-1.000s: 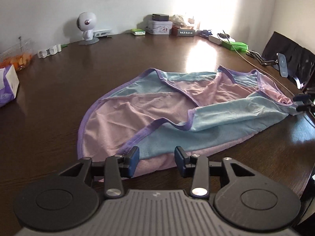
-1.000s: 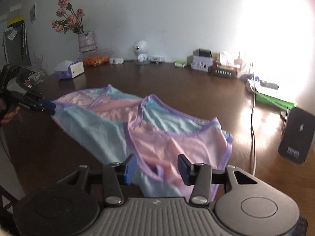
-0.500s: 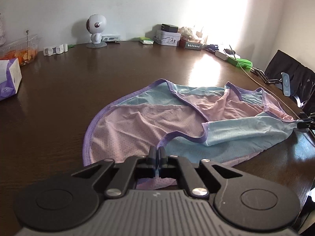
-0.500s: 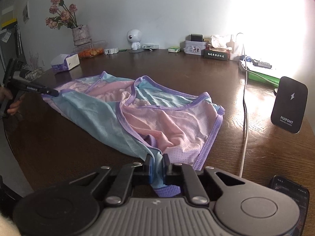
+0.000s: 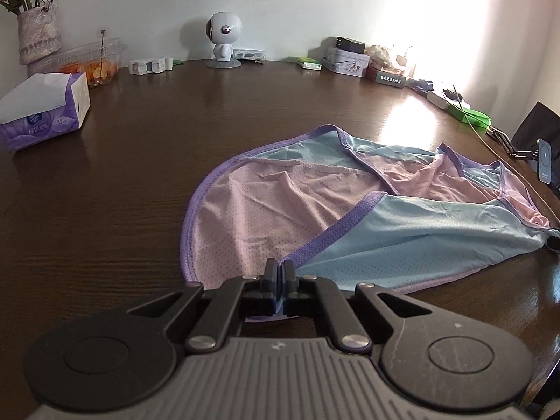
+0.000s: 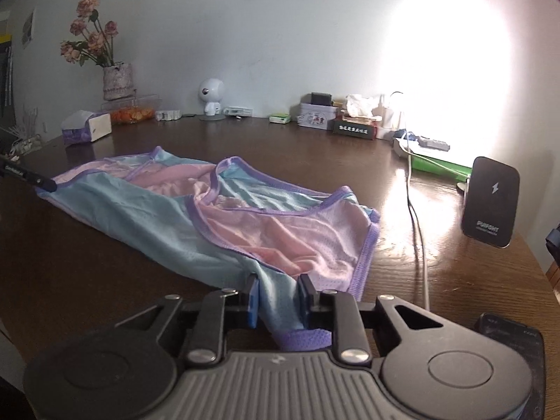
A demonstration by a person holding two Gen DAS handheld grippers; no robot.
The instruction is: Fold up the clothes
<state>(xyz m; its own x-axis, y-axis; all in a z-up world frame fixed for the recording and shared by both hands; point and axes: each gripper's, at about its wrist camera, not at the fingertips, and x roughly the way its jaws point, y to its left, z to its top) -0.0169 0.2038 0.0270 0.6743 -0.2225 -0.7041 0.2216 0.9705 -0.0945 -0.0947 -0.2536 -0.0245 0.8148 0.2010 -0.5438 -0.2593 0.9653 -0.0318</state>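
Note:
A pink and light-blue mesh garment with purple trim [image 5: 315, 217] lies spread on the dark wooden table [image 5: 122, 192]. My left gripper [image 5: 279, 273] is shut on the garment's near edge where the purple trim meets the blue panel. The garment also shows in the right wrist view [image 6: 217, 217]. My right gripper [image 6: 278, 294] is open, with its fingers on either side of the blue cloth and purple hem at that end. The left gripper's tip shows far left in the right wrist view [image 6: 45, 183], on the opposite corner.
A tissue pack [image 5: 45, 112], a vase [image 5: 38, 31], a food box [image 5: 91, 63] and a white robot figure [image 5: 224, 43] stand at the back. Boxes [image 5: 346, 61] and a green item [image 5: 472, 115] lie back right. A black charger [image 6: 490, 203], a white cable [image 6: 418, 231] and a phone [image 6: 507, 336] are right.
My right gripper has opened from shut, with the cloth still lying between its fingers. My left gripper stays shut on the garment's edge. Both views have shifted a little.

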